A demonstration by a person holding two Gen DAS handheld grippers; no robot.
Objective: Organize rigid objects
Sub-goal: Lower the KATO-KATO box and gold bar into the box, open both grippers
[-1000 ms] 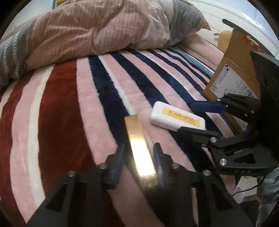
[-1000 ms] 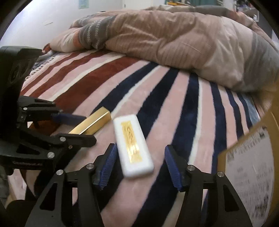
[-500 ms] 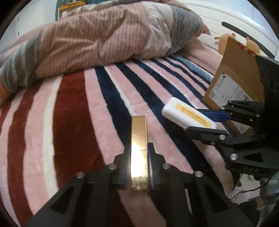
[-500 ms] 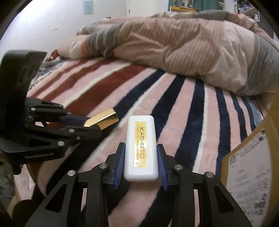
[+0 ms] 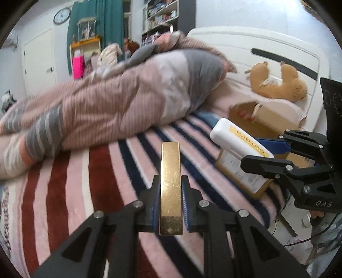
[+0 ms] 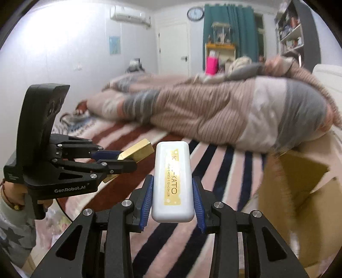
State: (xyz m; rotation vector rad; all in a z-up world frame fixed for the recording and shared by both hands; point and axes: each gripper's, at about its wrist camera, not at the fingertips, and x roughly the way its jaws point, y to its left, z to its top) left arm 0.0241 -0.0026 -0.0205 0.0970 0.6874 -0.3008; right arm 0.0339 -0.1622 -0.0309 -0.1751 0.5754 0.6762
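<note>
Left gripper [image 5: 171, 201] clamped on gold bar [image 5: 170, 179], right gripper [image 6: 172, 198] squeezing white case [image 6: 172, 181], both aloft over striped bed [image 5: 102, 171], cardboard box [image 6: 299, 192] alongside

White case [image 6: 172, 181] reads "KATO"; left hand-held gripper [image 6: 119, 159] "GenRobot.AI".

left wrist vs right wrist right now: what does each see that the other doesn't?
Left wrist only: the orange plush toy against the white headboard, and the printed label on the cardboard box.

Right wrist only: the wall air conditioner, a blue poster, and the person's hand on the left gripper's handle.

Both: the left gripper shut on the gold bar, the right gripper shut on the white case, the striped blanket, rumpled duvet and wall clock.
</note>
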